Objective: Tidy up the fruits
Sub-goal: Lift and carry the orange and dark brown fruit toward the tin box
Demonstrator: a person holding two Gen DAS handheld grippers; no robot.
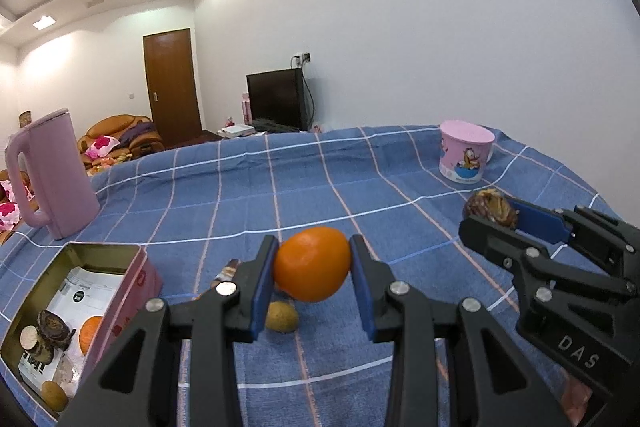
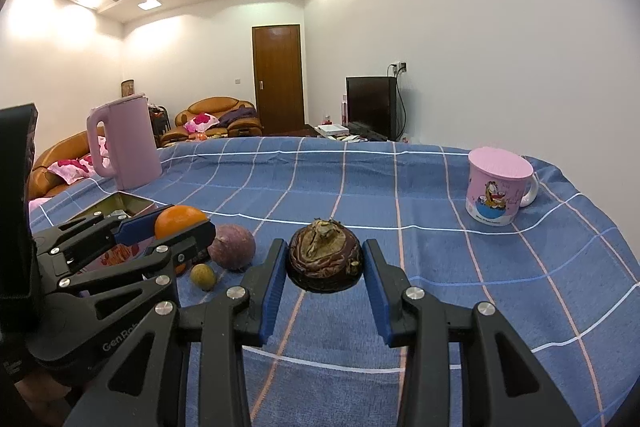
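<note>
Fruits are held aloft, an orange (image 1: 312,269) clamped in the left gripper (image 1: 312,283) and a dark wrinkled fruit (image 2: 325,255) in the right gripper (image 2: 325,287), so each should travel level and release low inside the tin (image 1: 36,291).

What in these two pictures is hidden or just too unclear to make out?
- Tin box, right wrist view: the left gripper covers its contents.
- Small stick-like thing, left wrist view: a finger cuts it off.
- Round purple fruit: behind the orange and fingers in the left wrist view.
- Paper print in the box: too small.
</note>
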